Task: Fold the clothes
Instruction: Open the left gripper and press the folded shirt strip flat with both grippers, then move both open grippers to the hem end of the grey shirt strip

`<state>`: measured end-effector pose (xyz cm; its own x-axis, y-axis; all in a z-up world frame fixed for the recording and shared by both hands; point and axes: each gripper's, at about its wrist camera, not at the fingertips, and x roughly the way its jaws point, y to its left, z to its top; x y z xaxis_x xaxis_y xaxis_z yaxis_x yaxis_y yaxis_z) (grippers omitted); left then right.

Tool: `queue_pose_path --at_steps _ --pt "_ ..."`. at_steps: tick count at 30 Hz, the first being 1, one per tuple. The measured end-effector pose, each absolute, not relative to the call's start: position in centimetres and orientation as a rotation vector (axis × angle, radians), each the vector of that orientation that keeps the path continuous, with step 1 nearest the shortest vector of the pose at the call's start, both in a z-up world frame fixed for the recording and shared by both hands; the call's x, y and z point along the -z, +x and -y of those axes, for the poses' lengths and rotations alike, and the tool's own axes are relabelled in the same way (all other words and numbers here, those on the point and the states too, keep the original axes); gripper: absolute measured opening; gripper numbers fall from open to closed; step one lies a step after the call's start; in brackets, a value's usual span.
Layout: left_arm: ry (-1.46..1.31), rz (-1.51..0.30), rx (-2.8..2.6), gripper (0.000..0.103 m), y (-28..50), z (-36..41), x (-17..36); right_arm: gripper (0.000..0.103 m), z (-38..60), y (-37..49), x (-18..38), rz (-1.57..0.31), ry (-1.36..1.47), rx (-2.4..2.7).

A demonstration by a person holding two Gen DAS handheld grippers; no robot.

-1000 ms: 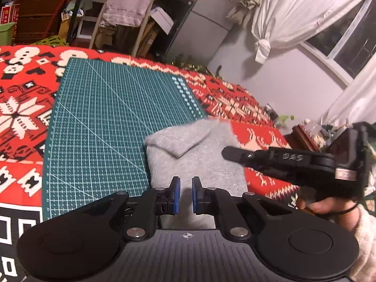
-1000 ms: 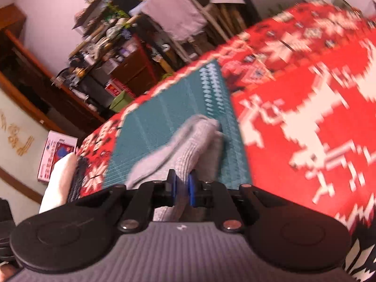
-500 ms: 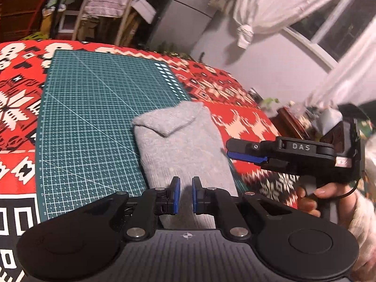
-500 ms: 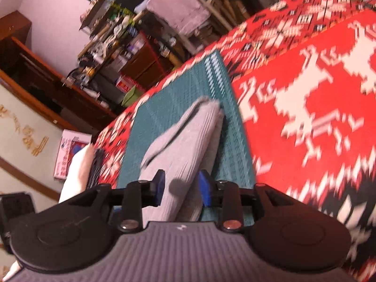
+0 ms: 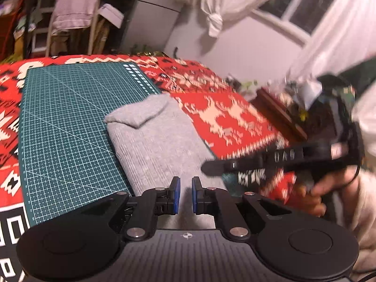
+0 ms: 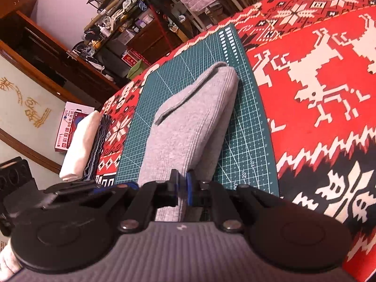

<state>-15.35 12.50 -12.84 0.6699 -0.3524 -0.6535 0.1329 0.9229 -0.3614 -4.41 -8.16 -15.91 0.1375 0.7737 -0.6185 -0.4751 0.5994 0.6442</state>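
Garment: a grey knit sweater [image 5: 162, 145], folded into a long narrow bundle, lies on the green cutting mat [image 5: 68, 127], along the mat's edge next to the reindeer pattern; a small flap is turned over at the bundle's far end.
Near end of garment: lifted off the mat, rising toward the right gripper.
Right gripper [image 6: 182, 191]: jaws nearly pressed together, pinching the near edge of the sweater's grey fabric between the blue pads.
Left gripper [image 5: 184, 196]: just over the sweater's near end, jaws a narrow gap apart; fabric shows behind the gap, but I cannot tell whether the pads touch it.
Hand: a person's right hand [image 5: 315, 192] in a pale sleeve grips the right gripper's handle, off the mat's reindeer side; blurred.
Mat: lies flat on the red, white and black patterned cloth [image 6: 324, 98] covering the surface.
Beyond the mat: folded white and dark fabrics [image 6: 82, 145] are stacked at the cloth's edge, on the side away from the reindeer.
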Motion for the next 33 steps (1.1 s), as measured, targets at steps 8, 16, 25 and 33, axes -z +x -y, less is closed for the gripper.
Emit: queue_pose_path --at_steps 8,16,25,33 --pt "-0.23 -0.822 0.263 0.008 -15.3 -12.1 14.1 0.009 8.3 -5.2 17.2 -1.079 0.301 -0.913" --pt "-0.137 -0.821 0.234 0.008 -17.0 -11.4 13.2 0.018 9.5 -7.3 14.0 -1.009 0.075 -0.889" --pt "-0.115 -0.809 0.233 0.008 -19.3 -10.6 12.1 0.028 8.4 -11.6 9.9 -0.906 -0.105 -0.96" --pt "-0.121 -0.823 0.222 0.005 -17.8 -10.6 13.7 0.012 3.7 -12.5 11.7 -0.915 -0.196 -0.989"
